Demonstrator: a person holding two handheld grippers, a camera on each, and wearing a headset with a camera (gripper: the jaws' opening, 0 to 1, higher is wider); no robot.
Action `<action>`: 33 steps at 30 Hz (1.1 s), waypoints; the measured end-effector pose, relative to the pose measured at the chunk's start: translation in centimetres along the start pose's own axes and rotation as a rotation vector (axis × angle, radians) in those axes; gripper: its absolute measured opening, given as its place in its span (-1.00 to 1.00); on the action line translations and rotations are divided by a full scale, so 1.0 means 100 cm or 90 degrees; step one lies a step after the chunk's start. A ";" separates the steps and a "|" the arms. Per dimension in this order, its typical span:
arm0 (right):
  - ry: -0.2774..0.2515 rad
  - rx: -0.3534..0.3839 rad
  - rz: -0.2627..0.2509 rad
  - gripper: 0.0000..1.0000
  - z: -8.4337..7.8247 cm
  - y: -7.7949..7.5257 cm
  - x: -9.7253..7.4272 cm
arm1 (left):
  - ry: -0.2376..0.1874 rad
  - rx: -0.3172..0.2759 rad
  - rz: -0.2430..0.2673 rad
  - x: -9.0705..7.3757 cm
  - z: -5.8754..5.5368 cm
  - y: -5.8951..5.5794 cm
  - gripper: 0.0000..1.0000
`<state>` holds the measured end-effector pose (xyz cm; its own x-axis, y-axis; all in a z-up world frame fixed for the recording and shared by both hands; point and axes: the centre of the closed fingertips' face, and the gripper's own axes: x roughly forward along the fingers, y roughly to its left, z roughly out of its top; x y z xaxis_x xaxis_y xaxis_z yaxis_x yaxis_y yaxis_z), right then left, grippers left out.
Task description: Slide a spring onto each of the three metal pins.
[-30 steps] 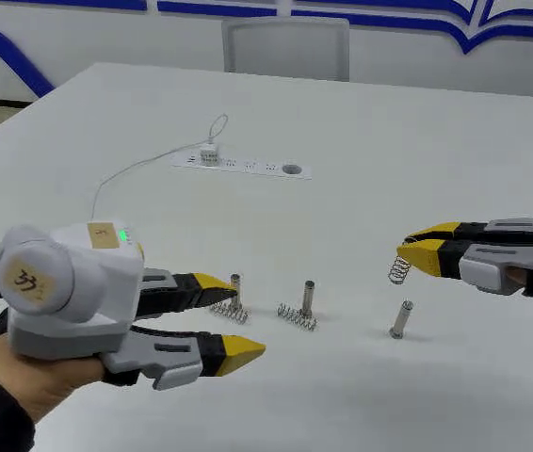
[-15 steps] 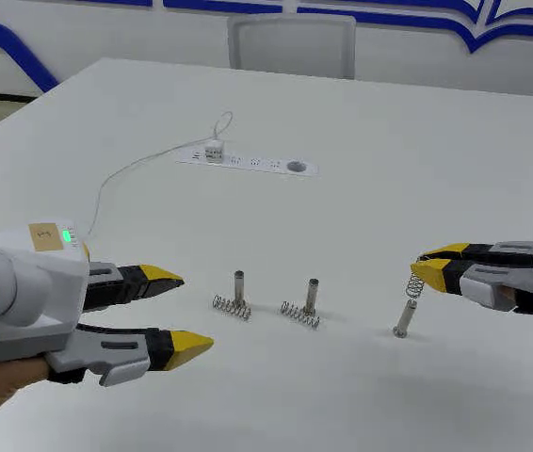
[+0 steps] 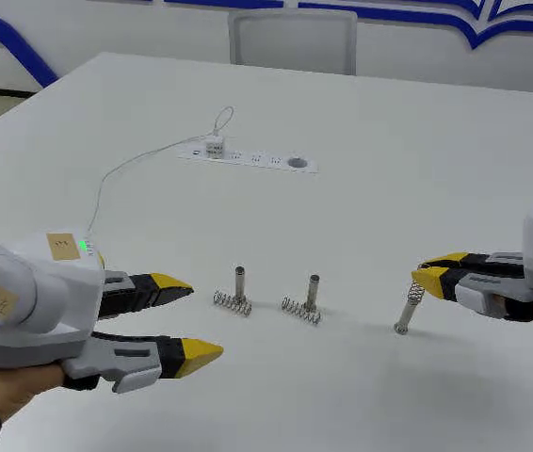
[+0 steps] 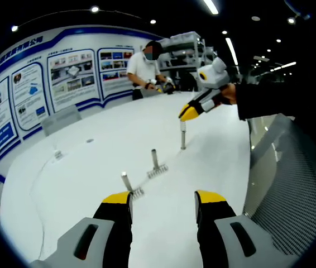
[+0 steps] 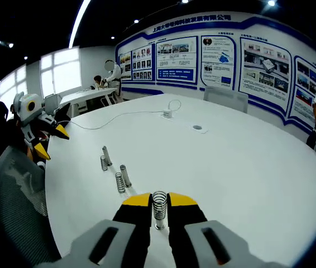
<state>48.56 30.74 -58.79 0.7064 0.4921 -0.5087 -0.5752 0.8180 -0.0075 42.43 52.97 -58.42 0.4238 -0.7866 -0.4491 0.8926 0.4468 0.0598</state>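
Spring [image 3: 415,293] pinched between the right gripper's [image 3: 428,273] closed jaws touches the top of a tilted pin [image 3: 403,320], nearer than the power strip [image 3: 248,160] and to its right. Left gripper [image 3: 189,320] hovers wide open and empty, nearer than the strip and to its left; two upright pins [image 3: 239,281] stand between, loose springs [image 3: 232,302] at their feet

A spring [image 3: 415,293] meets a pin [image 3: 404,316]
Clamped by the right gripper [image 3: 424,276] atop the tilted pin; left gripper [image 3: 204,318] hovers, jaws apart.
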 end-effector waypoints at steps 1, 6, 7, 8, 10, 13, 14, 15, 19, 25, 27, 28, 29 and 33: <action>0.000 0.001 0.000 -0.77 -0.001 0.000 0.000 | 0.001 -0.001 -0.001 0.000 0.000 0.000 -0.08; 0.002 0.004 -0.001 -0.77 -0.007 0.001 0.004 | 0.007 -0.003 -0.008 0.003 -0.004 -0.003 -0.08; 0.003 0.005 -0.002 -0.77 -0.009 0.001 0.005 | 0.008 -0.003 -0.009 0.003 -0.004 -0.004 -0.08; 0.004 0.006 -0.003 -0.77 -0.010 0.000 0.005 | 0.008 -0.003 -0.010 0.003 -0.004 -0.004 -0.08; 0.005 0.009 -0.003 -0.76 -0.014 -0.001 0.007 | 0.009 -0.003 -0.012 0.004 -0.004 -0.005 -0.08; 0.011 0.012 -0.004 -0.76 -0.019 -0.001 0.010 | 0.012 -0.003 -0.013 0.004 -0.005 -0.006 -0.08; 0.013 0.012 -0.004 -0.76 -0.021 -0.001 0.011 | 0.012 -0.003 -0.014 0.004 -0.005 -0.006 -0.08; 0.016 0.012 -0.003 -0.76 -0.023 -0.001 0.013 | 0.012 -0.004 -0.015 0.005 -0.005 -0.006 -0.08; 0.029 0.011 -0.004 -0.76 -0.031 0.000 0.017 | 0.015 -0.003 -0.017 0.005 -0.006 -0.007 -0.08; 0.052 0.008 -0.003 -0.76 -0.042 0.000 0.022 | 0.017 -0.004 -0.020 0.006 -0.007 -0.008 -0.08; 0.056 0.011 -0.001 -0.76 -0.045 0.000 0.023 | 0.018 -0.004 -0.020 0.006 -0.008 -0.008 -0.08; 0.059 0.011 0.000 -0.76 -0.046 0.001 0.023 | 0.018 -0.004 -0.021 0.006 -0.008 -0.008 -0.08; 0.062 0.012 0.001 -0.76 -0.047 0.001 0.023 | 0.018 -0.004 -0.021 0.006 -0.008 -0.008 -0.08; 0.072 0.011 0.001 -0.75 -0.052 0.000 0.024 | 0.020 -0.004 -0.023 0.006 -0.008 -0.008 -0.08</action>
<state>48.16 30.37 -64.48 0.6537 0.4571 -0.6031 -0.5686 0.8226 0.0070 41.80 52.48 -59.48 0.3867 -0.7885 -0.4782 0.9061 0.4213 0.0381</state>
